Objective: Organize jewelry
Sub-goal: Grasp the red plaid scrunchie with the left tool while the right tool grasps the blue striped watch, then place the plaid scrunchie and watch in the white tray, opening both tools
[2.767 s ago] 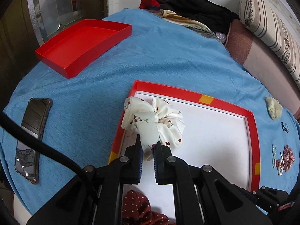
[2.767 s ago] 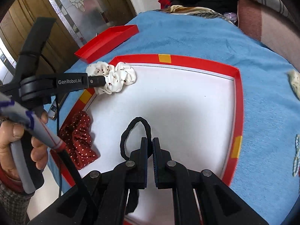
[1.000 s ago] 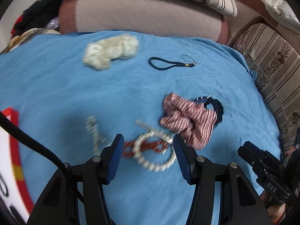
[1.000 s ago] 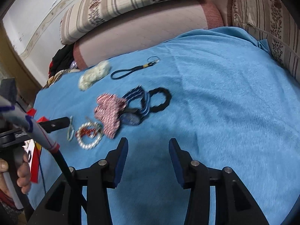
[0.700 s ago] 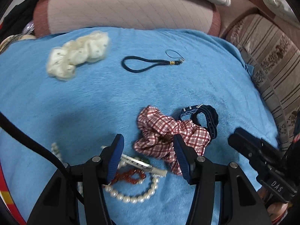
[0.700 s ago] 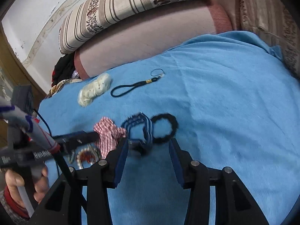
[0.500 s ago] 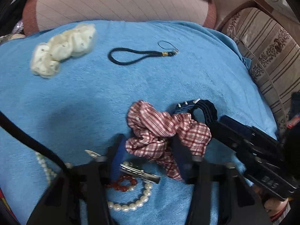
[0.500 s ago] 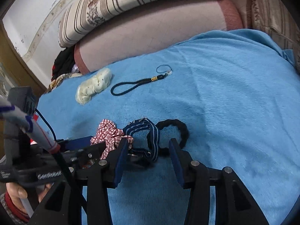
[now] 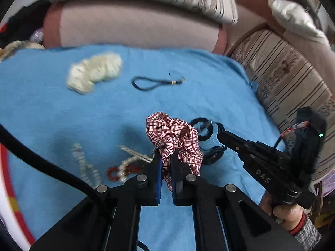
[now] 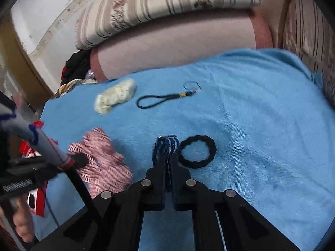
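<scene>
My left gripper (image 9: 166, 156) is shut on a red plaid scrunchie (image 9: 173, 138) and holds it just above the blue cloth. The scrunchie shows blurred in the right wrist view (image 10: 100, 163). My right gripper (image 10: 167, 159) is shut on a blue striped band (image 10: 166, 146); the gripper also shows in the left wrist view (image 9: 222, 132). A black hair tie (image 10: 196, 151) lies just right of the band. A pearl bracelet with red beads (image 9: 123, 170), a metal hair clip (image 9: 135, 152) and a pearl strand (image 9: 84, 167) lie left of my left gripper.
A cream scrunchie (image 9: 94, 73) and a black cord loop (image 9: 157, 82) lie farther back on the blue cloth (image 9: 52, 115). A red-rimmed white tray (image 9: 8, 190) is at the far left. Sofa cushions (image 9: 136, 27) border the back and right.
Both grippers left the tray, moved to the loose pile and opened. Since half a second ago both have shut: the left on the plaid scrunchie, the right on the blue striped band.
</scene>
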`<move>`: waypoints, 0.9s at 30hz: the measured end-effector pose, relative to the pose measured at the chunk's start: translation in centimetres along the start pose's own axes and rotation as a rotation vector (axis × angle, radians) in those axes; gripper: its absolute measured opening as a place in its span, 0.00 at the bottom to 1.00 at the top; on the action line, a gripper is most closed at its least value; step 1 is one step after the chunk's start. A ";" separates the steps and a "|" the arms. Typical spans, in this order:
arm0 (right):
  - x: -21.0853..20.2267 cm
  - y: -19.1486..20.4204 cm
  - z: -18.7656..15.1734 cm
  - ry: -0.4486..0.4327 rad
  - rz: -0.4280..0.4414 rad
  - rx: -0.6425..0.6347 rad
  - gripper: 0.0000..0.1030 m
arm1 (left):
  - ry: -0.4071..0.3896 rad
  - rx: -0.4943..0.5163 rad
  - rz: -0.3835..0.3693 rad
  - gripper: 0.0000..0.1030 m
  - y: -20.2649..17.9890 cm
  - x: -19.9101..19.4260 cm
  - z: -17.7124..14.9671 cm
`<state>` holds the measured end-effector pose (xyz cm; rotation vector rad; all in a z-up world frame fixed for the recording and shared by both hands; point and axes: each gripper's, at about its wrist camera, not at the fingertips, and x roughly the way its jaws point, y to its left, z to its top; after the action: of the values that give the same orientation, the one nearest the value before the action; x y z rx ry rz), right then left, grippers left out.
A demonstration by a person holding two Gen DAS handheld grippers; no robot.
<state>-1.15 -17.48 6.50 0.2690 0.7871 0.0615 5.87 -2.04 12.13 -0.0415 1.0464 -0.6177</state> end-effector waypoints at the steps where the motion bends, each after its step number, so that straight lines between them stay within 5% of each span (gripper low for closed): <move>1: -0.6 0.6 0.1 -0.007 0.002 -0.012 0.04 | -0.019 -0.001 0.004 0.06 0.3 -1.4 -0.1; 7: -3.5 5.9 0.2 -0.035 0.042 -0.098 0.03 | -0.110 -0.031 0.082 0.06 5.0 -9.9 -2.3; 14: -3.9 15.4 -0.2 -0.025 0.149 -0.230 0.03 | -0.154 -0.191 0.247 0.06 15.8 -16.9 -6.2; 27: 3.5 34.6 -2.6 0.095 0.325 -0.424 0.03 | -0.159 -0.409 0.385 0.06 31.3 -18.1 -8.8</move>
<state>1.05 16.94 11.37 -0.0113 0.7985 0.5446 6.71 35.20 12.08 -0.2376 0.9779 -0.0451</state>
